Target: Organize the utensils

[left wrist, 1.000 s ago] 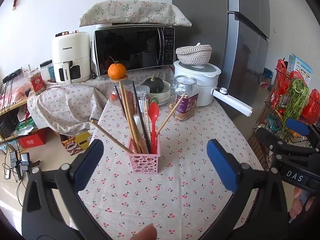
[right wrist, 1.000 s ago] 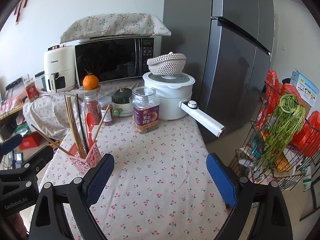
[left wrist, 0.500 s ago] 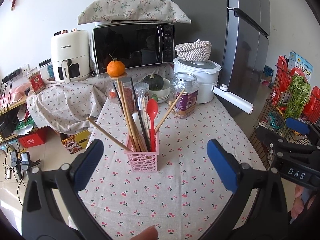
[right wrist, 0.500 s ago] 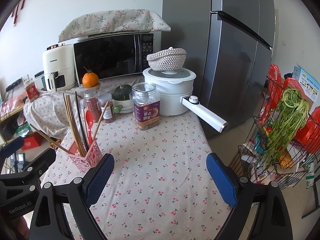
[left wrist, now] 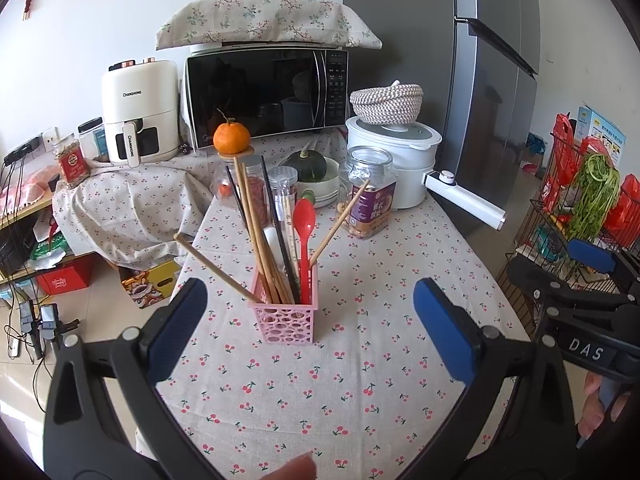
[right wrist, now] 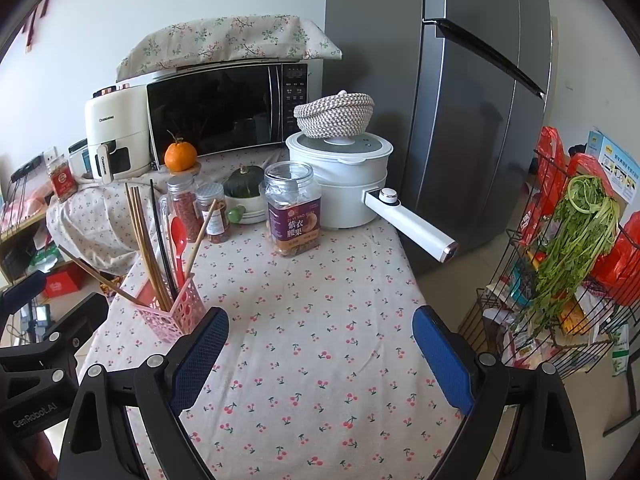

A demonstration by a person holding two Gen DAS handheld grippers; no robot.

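Two claws, both spread wide and carrying nothing: left claw [left wrist: 310,328] sits low over the near edge of the tabletop [left wrist: 360,376], aimed straight at the pink basket [left wrist: 286,320]; right claw [right wrist: 320,350] hangs over bare cherry-print cloth to the basket's right, with only cloth between its pads. The basket stands upright near the tabletop's left edge, well clear of the jars behind it. Inside it: a bundle of wooden chopsticks [left wrist: 256,232] leaning back-left, dark chopsticks [left wrist: 280,236], a red spoon [left wrist: 303,232] standing bowl-up, plus something white behind the spoon, probably another spoon, view too cluttered to be sure. Two wooden sticks splay out, one far left [left wrist: 212,266], one right [left wrist: 340,224]; they lean because the basket is short and only its rim props them. No loose utensils visible on the cloth in either view, so judging by that the collecting looks done or nearly so. Tall load in a light, short holder means it is tip-prone; any nudge should go low on the basket wall, not on the sticks. Nut jar [right wrist: 294,210], white pot [right wrist: 344,184] with its long handle sticking out right, microwave [left wrist: 268,94] and orange [left wrist: 231,139] are all behind, out of the working zone.
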